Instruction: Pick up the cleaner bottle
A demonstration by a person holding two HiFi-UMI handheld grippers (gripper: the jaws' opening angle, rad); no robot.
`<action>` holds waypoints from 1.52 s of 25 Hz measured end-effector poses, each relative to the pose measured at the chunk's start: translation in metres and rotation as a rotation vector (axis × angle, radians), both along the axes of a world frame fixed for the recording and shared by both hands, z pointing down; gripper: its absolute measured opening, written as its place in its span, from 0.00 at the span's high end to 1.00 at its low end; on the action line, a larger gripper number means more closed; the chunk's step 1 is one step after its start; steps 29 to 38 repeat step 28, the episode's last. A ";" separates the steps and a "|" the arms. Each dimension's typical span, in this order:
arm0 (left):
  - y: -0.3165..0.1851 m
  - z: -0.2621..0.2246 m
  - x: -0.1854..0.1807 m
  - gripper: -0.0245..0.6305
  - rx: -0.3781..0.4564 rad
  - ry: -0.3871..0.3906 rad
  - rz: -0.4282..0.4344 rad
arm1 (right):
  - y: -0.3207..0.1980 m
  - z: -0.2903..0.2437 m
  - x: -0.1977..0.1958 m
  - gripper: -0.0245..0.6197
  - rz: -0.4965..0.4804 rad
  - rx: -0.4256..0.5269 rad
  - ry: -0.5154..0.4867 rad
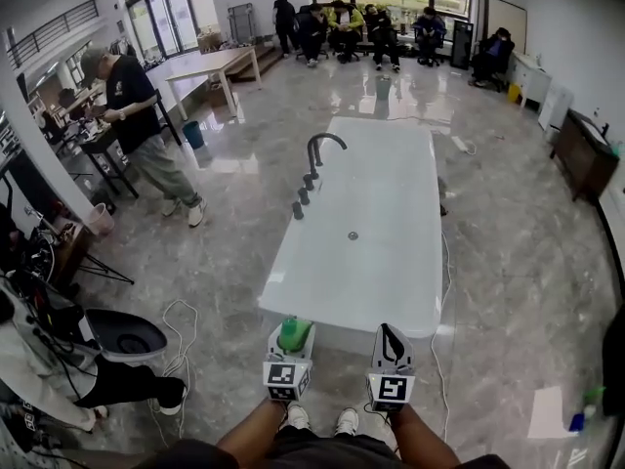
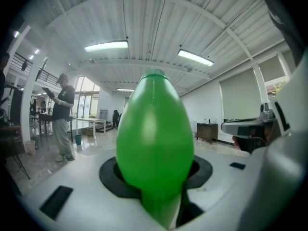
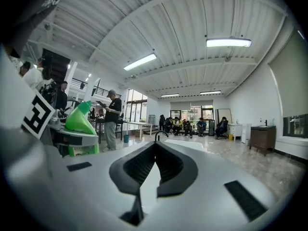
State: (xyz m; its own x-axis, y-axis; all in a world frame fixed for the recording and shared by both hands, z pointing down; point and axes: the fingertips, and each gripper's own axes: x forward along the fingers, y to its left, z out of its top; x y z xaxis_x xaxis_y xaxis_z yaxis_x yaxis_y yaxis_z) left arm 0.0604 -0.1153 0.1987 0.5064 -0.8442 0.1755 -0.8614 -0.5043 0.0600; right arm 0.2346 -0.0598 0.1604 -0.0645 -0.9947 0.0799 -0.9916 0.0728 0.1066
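Head view: left gripper (image 1: 294,346) is clamped on the green cleaner bottle (image 1: 291,332), held in the air just short of the near end of the white bathtub (image 1: 342,317), w/ the right gripper (image 1: 391,346) beside it, also short of the bathtub's near end. Left gripper view: bottle (image 2: 154,134) fills the gap btwn the black fingers (image 2: 109,177), pinched round its wide belly, tapered cap end pointing away; nothing under it, so it's carried, not resting on anything. Right gripper view: fingers (image 3: 137,167) closed tip to tip, nothing btwn them; bottle (image 3: 79,119) shows off to the side, w/ the bathtub's faucet (image 3: 161,134) straight ahead. Judgement: glossy plastic, prob. light and a bit squeezable, so slippery under hard pads. Belly is the best hold; the taper would likely squirt out. Firm, not crushing, pressure.
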 end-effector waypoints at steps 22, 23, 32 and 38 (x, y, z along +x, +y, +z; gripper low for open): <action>0.005 -0.033 -0.028 0.69 0.093 0.035 0.084 | 0.025 -0.002 -0.027 0.94 0.125 0.012 0.059; 0.005 -0.031 -0.028 0.69 0.087 0.032 0.083 | 0.025 -0.006 -0.026 0.94 0.125 0.012 0.062; 0.011 -0.059 -0.010 0.69 0.100 0.033 0.083 | 0.024 -0.034 -0.008 0.94 0.112 0.032 0.045; 0.011 -0.059 -0.010 0.69 0.100 0.033 0.083 | 0.024 -0.034 -0.008 0.94 0.112 0.032 0.045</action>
